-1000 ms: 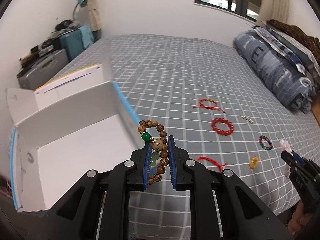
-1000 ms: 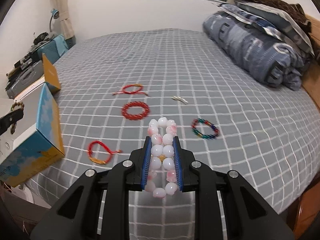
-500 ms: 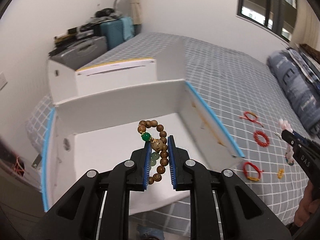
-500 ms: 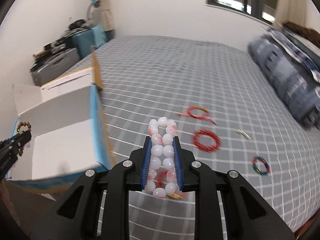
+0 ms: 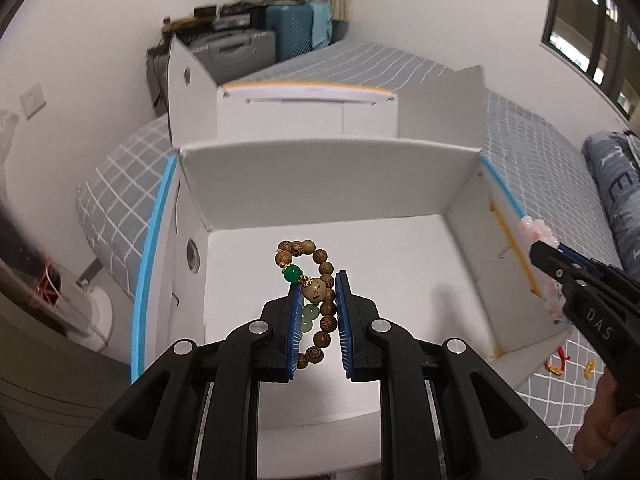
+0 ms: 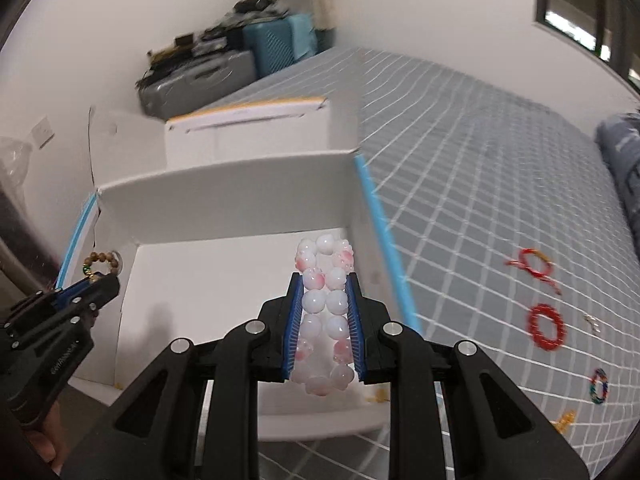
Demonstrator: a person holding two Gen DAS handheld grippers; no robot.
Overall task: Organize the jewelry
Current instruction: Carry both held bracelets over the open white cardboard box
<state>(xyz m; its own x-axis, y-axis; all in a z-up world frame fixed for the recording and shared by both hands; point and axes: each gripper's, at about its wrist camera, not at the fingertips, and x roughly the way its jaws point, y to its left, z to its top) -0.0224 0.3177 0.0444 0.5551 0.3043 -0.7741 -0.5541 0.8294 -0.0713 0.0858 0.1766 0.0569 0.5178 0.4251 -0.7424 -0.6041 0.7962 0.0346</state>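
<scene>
My left gripper [image 5: 318,284] is shut on a brown wooden bead bracelet [image 5: 320,280] with a green bead, held above the inside of an open white box [image 5: 400,264] with blue edges. My right gripper [image 6: 323,284] is shut on a white and pink bead bracelet [image 6: 325,308], over the box's right side [image 6: 240,216]. The right gripper also shows at the right in the left wrist view [image 5: 556,264]. The left gripper shows at the left in the right wrist view [image 6: 96,284].
The box sits at the corner of a bed with a grey checked cover [image 6: 500,152]. Red bracelets [image 6: 546,328], a multicoloured one [image 6: 599,388] and small gold pieces [image 6: 564,420] lie on the cover. Suitcases [image 5: 256,44] stand by the wall. A rolled blue duvet [image 5: 616,188] lies right.
Both grippers have swung left from the bed to above the open box, each still holding its bracelet. The box now fills the middle of both views.
</scene>
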